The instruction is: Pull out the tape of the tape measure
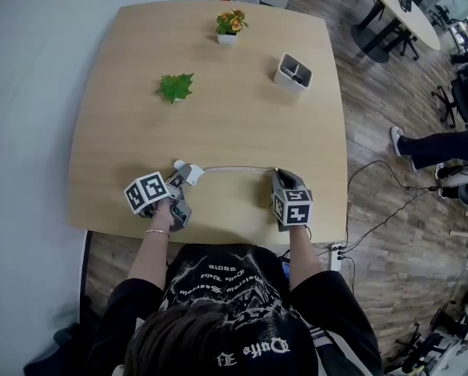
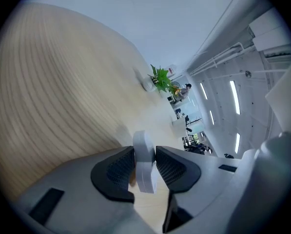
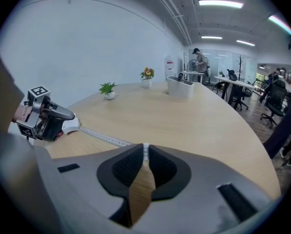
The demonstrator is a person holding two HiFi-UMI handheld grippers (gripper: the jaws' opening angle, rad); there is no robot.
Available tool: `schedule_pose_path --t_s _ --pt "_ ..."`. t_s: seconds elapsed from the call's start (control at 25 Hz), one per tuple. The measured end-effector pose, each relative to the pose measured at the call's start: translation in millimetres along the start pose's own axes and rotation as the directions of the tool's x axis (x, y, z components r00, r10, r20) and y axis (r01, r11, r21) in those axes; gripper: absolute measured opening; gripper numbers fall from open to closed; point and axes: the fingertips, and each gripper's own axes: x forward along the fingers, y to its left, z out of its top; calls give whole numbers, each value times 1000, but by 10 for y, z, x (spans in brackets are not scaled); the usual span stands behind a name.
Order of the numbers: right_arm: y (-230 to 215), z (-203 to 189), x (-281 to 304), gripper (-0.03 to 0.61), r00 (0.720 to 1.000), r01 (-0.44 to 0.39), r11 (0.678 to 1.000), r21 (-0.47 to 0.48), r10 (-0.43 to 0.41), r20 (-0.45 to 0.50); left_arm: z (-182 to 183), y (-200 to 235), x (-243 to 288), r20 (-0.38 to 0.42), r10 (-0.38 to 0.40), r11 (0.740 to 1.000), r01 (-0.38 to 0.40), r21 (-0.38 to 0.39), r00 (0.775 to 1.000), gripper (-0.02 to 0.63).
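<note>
At the table's near edge, the left gripper clamps the case, and the right gripper pinches the drawn-out tape.

**Tape spans the table's lower edge**

On the light wooden table, the flowering pot plant stands at upper centre. The white rectangular holder is at its lower right and the green leafy sprig at its lower left. Near the lower edge, the white tape measure case sits in the left gripper. Its tape runs right into the right gripper.
</note>
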Motion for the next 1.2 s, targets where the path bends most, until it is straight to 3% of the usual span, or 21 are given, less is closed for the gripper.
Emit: schedule_pose_path --t_s 0.28,0.4,0.52,0.6,0.68,0.84,0.92,1.04,1.2 --pt "-22 -25 27 43 1000 9 999 33 -8 -20 7 -13 -13 -6 115 979 -112 168 993 217" --pt "21 -49 48 103 1000 0 999 40 1 -29 28 -20 -19 13 131 977 -131 168 991 245" --pt "60 -85 69 102 999 -7 999 37 9 -39 2 -1 -42 10 135 975 -135 175 991 256" --pt "82 -115 75 186 999 -20 999 50 23 -49 -8 25 -86 20 142 973 -143 179 990 256" --pt "83 -123 85 189 998 -23 998 66 26 -48 18 58 -131 41 154 972 -159 174 987 262" --pt "68 -114 101 189 999 -21 995 93 25 -41 100 51 -160 60 159 972 -167 166 985 365" --pt "88 -97 65 189 999 -26 994 107 29 -26 133 39 -207 74 163 969 -174 176 984 367" --pt "132 2 -25 189 999 -33 992 120 29 28 177 -17 -287 94 138 967 -155 204 986 367" --pt "190 232 -232 189 990 -50 991 128 32 141 269 -313 -392 102 32 953 -61 297 994 367"
